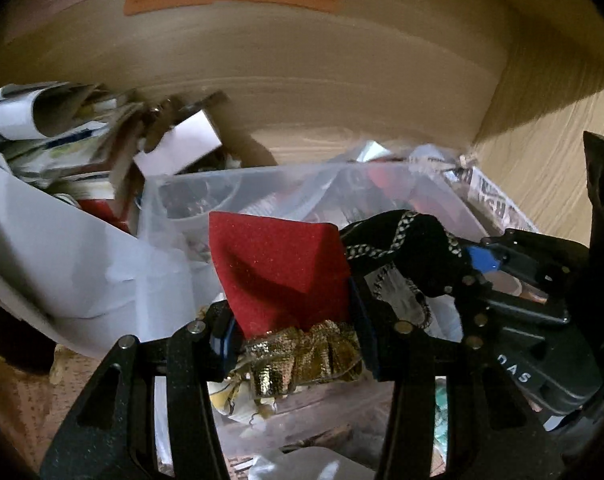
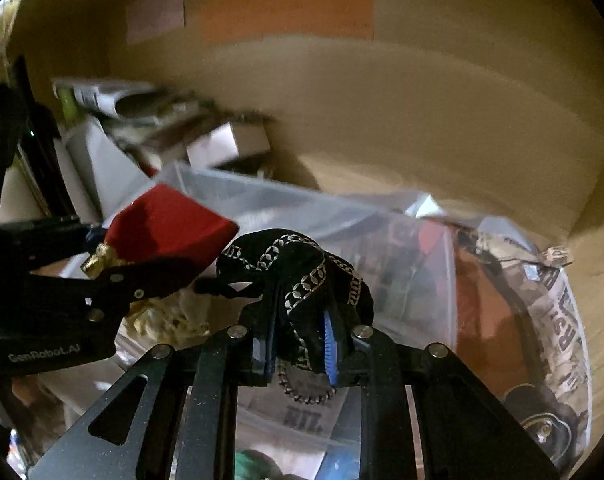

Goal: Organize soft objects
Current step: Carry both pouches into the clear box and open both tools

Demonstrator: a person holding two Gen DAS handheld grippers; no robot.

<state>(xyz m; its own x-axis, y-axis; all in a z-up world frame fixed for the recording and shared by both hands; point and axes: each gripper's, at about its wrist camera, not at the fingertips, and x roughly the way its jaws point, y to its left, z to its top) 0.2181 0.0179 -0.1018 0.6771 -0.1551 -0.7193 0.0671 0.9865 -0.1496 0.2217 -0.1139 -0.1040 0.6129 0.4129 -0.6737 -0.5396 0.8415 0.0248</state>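
My left gripper [image 1: 291,344] is shut on a red velvet pouch [image 1: 277,264] with a gold ruffled top [image 1: 302,356], held above the clutter. My right gripper [image 2: 299,356] is shut on a black velvet pouch [image 2: 297,272] with silver chain-pattern trim. The two pouches hang side by side, almost touching. In the left wrist view the right gripper [image 1: 478,264] holds the black pouch [image 1: 406,240] at the right. In the right wrist view the left gripper [image 2: 113,268] holds the red pouch [image 2: 165,228] at the left.
A clear plastic box [image 2: 342,216] full of mixed items sits below both pouches inside a wooden shelf [image 2: 422,120]. A newspaper-wrapped bundle [image 2: 550,320] lies at the right. White paper [image 1: 61,240] and stacked boxes [image 1: 53,128] crowd the left.
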